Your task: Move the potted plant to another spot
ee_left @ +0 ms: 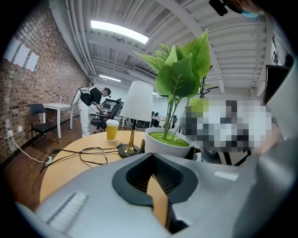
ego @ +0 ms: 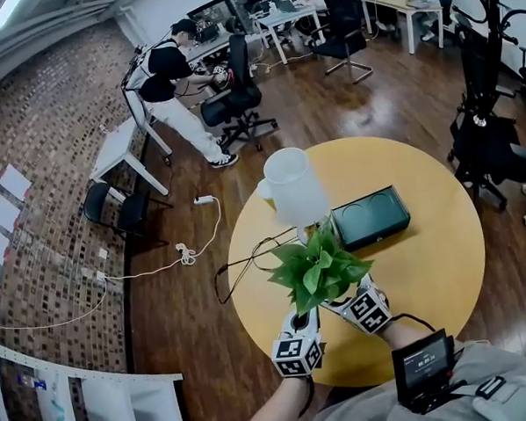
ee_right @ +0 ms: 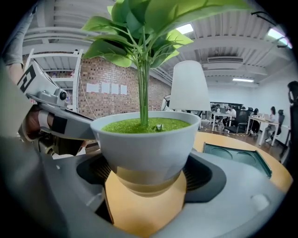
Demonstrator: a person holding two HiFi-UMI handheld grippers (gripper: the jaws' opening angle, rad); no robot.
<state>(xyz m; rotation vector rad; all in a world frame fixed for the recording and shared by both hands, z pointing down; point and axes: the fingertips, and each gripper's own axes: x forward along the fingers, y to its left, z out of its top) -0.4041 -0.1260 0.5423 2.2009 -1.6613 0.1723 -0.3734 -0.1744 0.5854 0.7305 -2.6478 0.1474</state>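
The potted plant [ego: 319, 268] is at the near side of the round wooden table [ego: 424, 267], close in front of the person and just this side of the white-shaded lamp [ego: 294, 188]. The right tool [ego: 349, 303] has its jaws spread wide around the lower part of the white pot [ee_right: 146, 144], pressed against both of its sides. From here I cannot tell whether the pot's base rests on the table or sits just above it.

The left tool [ego: 301, 325] is just beside the pot on the other side, its jaws drawn narrow with only a sliver of table showing between them and nothing in them. A dark green tray [ego: 370, 216] lies right of the lamp, and a black cable [ego: 248, 259] trails off to the left. A yellow cup [ee_left: 111, 129] stands beyond the lamp.
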